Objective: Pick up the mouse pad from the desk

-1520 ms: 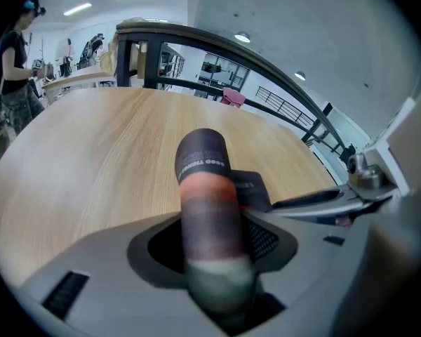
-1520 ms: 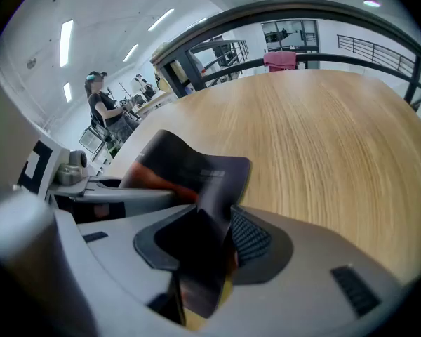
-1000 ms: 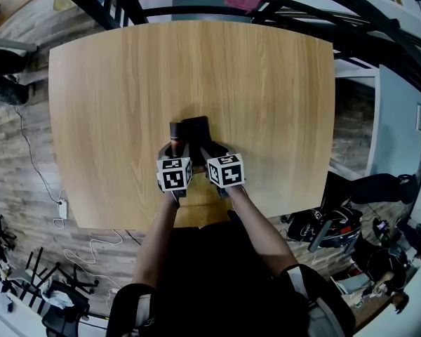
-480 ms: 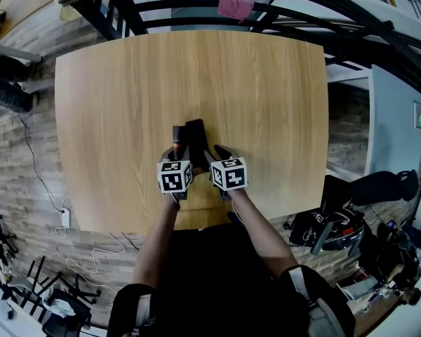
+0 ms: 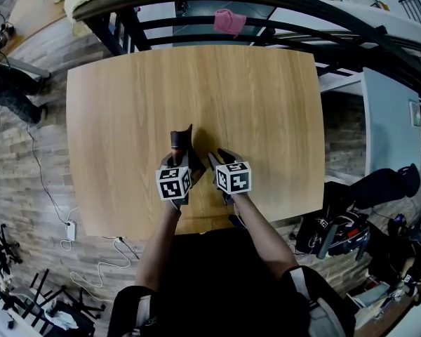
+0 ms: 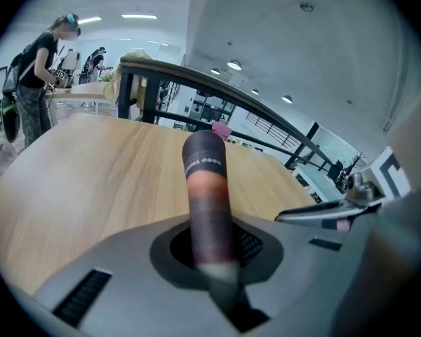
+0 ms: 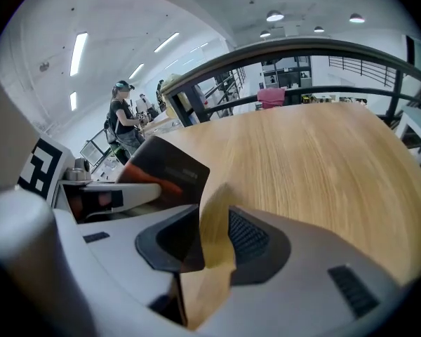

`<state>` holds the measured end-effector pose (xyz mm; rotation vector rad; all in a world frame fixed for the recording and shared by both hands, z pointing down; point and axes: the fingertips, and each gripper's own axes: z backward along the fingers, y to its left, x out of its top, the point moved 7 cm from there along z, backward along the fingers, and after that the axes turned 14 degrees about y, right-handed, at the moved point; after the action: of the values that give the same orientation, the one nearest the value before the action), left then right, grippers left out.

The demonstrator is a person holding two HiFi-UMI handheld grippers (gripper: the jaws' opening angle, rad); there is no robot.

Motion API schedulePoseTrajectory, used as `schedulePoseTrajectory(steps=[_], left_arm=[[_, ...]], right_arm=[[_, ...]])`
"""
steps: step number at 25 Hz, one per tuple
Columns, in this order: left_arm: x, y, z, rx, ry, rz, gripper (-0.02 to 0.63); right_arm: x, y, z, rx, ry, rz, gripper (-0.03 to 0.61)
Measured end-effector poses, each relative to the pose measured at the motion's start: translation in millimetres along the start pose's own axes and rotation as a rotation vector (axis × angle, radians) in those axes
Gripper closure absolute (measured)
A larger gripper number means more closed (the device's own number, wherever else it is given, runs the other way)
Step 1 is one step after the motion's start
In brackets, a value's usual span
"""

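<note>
Item: mouse pad [image 5: 181, 143], a dark flexible sheet that appears raised off the worktop [image 5: 259, 104]. It stands edge-up over the worktop's near-middle, long axis pointing toward the worktop's far edge

Grip one: left hand-held gripper [image 6: 212, 248], pressed together on the pad's near end

Grip two: right hand-held gripper [image 7: 214, 241], jaws closing, pad's side edge between them, unsqueezed; pad's bulk lies toward the worktop's left edge

Judged: left nearer

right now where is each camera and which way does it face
Head view: on the person's head, looking down at the desk; forearms, left gripper and right gripper show.
Left gripper view: on the left gripper, along jaws shut on the mouse pad.
Right gripper view: on the right gripper, along empty closing jaws, over the desk.
Shared: all show the mouse pad.
</note>
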<state>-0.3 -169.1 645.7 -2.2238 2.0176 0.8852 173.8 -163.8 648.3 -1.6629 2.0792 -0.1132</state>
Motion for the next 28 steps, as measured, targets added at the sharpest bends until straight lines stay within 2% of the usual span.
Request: schedulePoseTrajectory(steps=[6, 9, 14, 20, 28], left_arm=[[10, -1, 35, -0.009, -0.096, 0.003, 0.571], [15, 0, 60, -0.002, -0.169, 0.005, 0.571], [22, -2, 101, -0.004, -0.257, -0.029, 0.571], [17, 3, 146, -0.017, -0.331, -0.060, 0.571], [1, 9, 204, -0.064, -0.391, -0.146, 0.571]], right_arm=[[11, 8, 31, -0.011, -0.099, -0.013, 0.457], [15, 17, 46, -0.020, -0.148, -0.013, 0.492], [17, 39, 70, -0.026, -0.228, -0.010, 0.518], [11, 75, 100, -0.043, -0.341, -0.002, 0.532], [-1, 125, 138, -0.080, -0.474, -0.003, 0.540]])
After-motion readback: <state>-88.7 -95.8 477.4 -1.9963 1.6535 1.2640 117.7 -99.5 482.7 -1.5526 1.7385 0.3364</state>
